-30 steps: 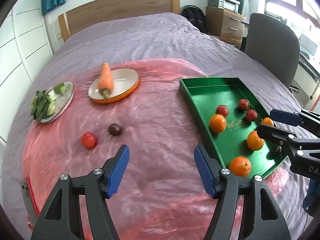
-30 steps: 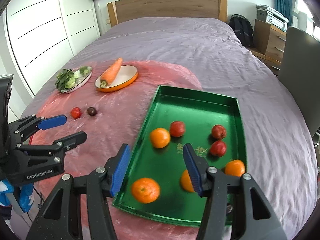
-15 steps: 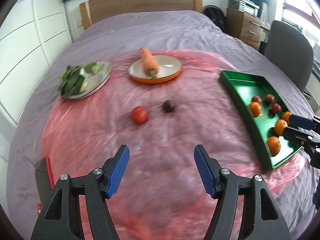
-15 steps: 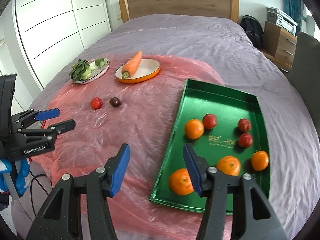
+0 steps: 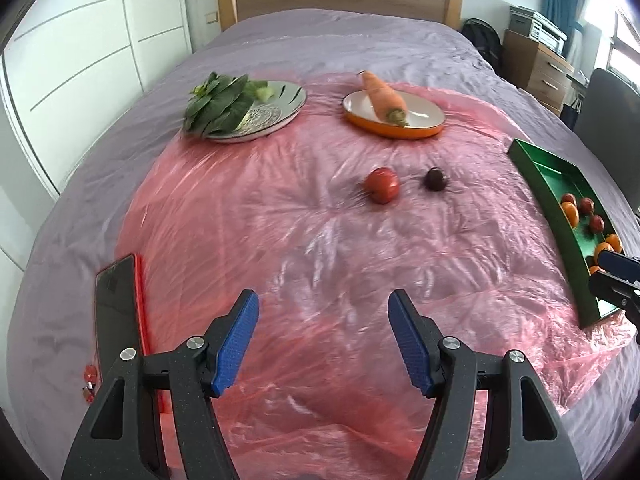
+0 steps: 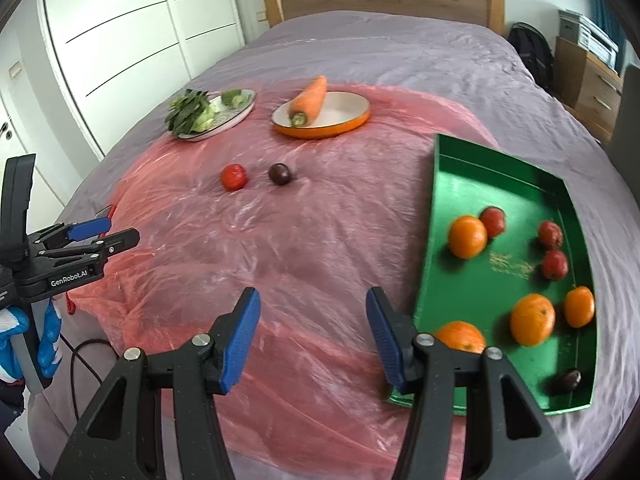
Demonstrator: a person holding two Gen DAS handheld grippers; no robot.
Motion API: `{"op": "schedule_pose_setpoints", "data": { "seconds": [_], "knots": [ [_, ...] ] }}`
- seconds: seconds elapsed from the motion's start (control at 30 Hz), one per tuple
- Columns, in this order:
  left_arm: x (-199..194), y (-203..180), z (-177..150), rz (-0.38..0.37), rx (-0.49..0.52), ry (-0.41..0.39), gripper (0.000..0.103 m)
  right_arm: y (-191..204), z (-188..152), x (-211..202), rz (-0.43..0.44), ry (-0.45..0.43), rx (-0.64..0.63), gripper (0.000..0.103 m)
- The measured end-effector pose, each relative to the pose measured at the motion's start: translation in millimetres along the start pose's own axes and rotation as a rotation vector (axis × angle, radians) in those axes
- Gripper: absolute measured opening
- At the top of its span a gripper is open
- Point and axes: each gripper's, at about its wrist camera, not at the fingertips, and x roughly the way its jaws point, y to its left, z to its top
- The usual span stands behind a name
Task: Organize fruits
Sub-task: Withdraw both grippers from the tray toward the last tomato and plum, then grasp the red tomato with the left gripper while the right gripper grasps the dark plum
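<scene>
- Lilac bedding covers the wide bed [image 5: 360, 40] with its wooden headboard, and a crinkled pink plastic sheet [image 5: 320, 240] lies spread over the middle of it.
- On that sheet, out in the open, a small red round fruit [image 5: 382, 185] sits just beside a dark purple round fruit [image 5: 435, 179], the 2 apart from each other and well apart from the tray.
- At the right edge of the sheet rests the shiny green rectangular metal tray [image 6: 496, 184]; it holds 4 oranges [image 6: 467, 237], 3 small red fruits [image 6: 554, 265] and 1 dark fruit [image 6: 568, 380] in its near corner.
- Farther back, a long orange carrot [image 5: 384, 96] lies on a white dish with an orange rim [image 5: 424, 110].
- Left of it, a patterned silver plate [image 5: 288, 100] carries a bunch of leafy greens [image 5: 218, 106].
- A dark phone in a red case [image 5: 116, 320] lies near the left edge of the sheet.
- The left gripper [image 5: 322, 344] hovers over the near part of the sheet, blue-padded jaws spread wide, nothing between them.
- The right gripper [image 6: 313, 338] hangs beside the tray's near-left corner, likewise spread and empty.
</scene>
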Motion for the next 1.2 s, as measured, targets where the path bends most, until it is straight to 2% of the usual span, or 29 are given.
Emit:
{"op": "schedule_pose_setpoints", "data": {
  "seconds": [0.23, 0.53, 0.67, 0.73, 0.8, 0.93, 1.13, 1.2],
  "knots": [
    [16.5, 4.4, 15.6, -0.059, 0.009, -0.006, 0.062, 20.3, 20.5, 27.3, 0.042, 0.003, -0.033, 0.088],
    [47.4, -13.1, 56.9, -0.126, 0.047, -0.012, 0.058, 41.7, 75.1, 81.5, 0.096, 0.001, -0.072, 0.086],
    [67.3, -22.8, 74.5, -0.153, 0.068, -0.003, 0.051, 43.8, 102.0, 111.6, 0.089, 0.018, -0.096, 0.060],
    [75.8, -27.4, 79.4, -0.167, 0.080, 0.005, 0.048, 45.0, 109.6, 124.2, 0.082, 0.031, -0.109, 0.054],
    [82.0, -31.2, 81.2, -0.174, 0.092, 0.013, 0.045, 45.4, 114.4, 135.4, 0.072, 0.048, -0.120, 0.053],
    [94.4, -38.7, 84.0, -0.180, 0.117, 0.025, 0.040, 45.2, 118.1, 154.0, 0.057, 0.085, -0.143, 0.038],
    [109.1, -42.6, 85.2, -0.187, 0.139, 0.050, 0.039, 37.3, 118.3, 171.6, 0.056, 0.124, -0.133, 0.037],
    [114.7, -43.3, 84.4, -0.197, 0.141, 0.065, 0.034, 36.3, 117.0, 175.8, 0.060, 0.130, -0.134, 0.031]
  ]
}}
